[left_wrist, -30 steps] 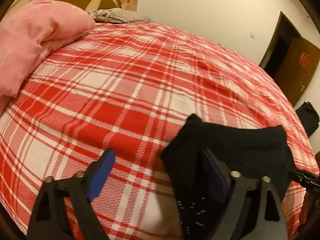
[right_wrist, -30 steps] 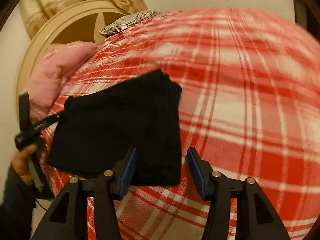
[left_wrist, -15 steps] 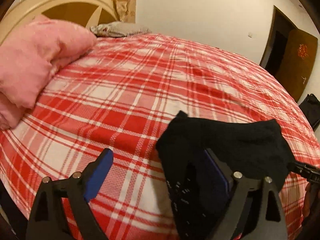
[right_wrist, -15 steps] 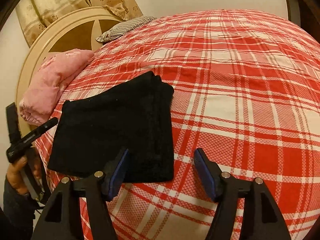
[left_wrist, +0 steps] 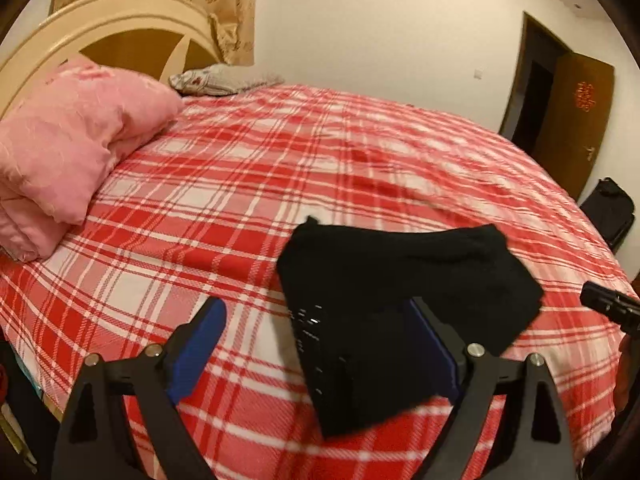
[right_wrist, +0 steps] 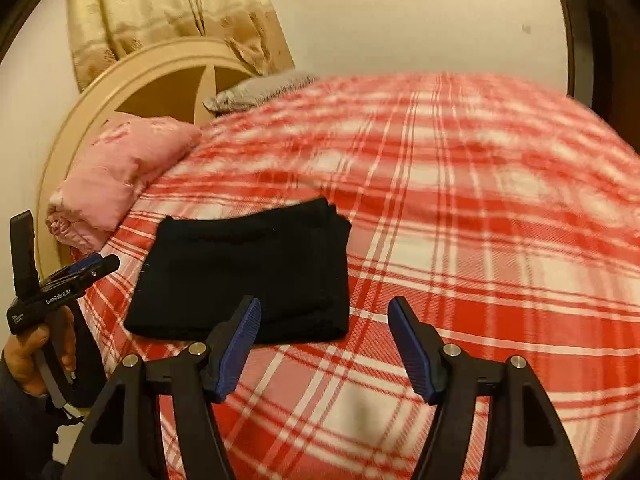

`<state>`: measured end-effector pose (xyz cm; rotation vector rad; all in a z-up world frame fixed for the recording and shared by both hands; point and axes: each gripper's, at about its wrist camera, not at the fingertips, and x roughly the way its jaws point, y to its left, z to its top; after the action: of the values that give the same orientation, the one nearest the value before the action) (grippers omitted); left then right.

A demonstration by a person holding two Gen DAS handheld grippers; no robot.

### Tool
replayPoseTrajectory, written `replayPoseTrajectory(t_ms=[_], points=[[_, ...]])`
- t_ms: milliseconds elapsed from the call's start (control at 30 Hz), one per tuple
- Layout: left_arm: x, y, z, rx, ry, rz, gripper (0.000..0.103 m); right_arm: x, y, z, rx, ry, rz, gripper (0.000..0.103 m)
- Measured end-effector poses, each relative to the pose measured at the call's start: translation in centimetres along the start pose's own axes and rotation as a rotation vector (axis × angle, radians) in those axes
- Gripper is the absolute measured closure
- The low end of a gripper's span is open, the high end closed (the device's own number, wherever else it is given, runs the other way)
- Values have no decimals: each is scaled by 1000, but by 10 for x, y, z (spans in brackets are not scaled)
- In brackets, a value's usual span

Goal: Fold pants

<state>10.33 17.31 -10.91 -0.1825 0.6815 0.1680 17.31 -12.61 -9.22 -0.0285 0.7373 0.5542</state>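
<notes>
far plaid bedspread (right_wrist: 500, 152) is blurred; folded black pants (left_wrist: 400, 300) hide the left tool's right pad.

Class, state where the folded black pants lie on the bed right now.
The folded black pants lie flat on the red plaid bedspread near its front edge, left of centre in the right wrist view, below the pink quilt.

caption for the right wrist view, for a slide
Open right claw hovers beside folded black pants on a red plaid bed.

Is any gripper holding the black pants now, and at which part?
Nothing is held. The left gripper and right gripper are both open; the folded black pants lie free on the bed.
</notes>
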Motion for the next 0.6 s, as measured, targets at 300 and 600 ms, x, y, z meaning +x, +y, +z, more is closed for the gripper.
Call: replayPoseTrajectory(t_ms=[300,600], points=[[-59,-29,0,49,-100,-38,7,-76,12,-12,-14,-160,-31,35],[-82,-49,-1,96,-163,-48,6,-106,35,-6,-100,-226,-42,34]])
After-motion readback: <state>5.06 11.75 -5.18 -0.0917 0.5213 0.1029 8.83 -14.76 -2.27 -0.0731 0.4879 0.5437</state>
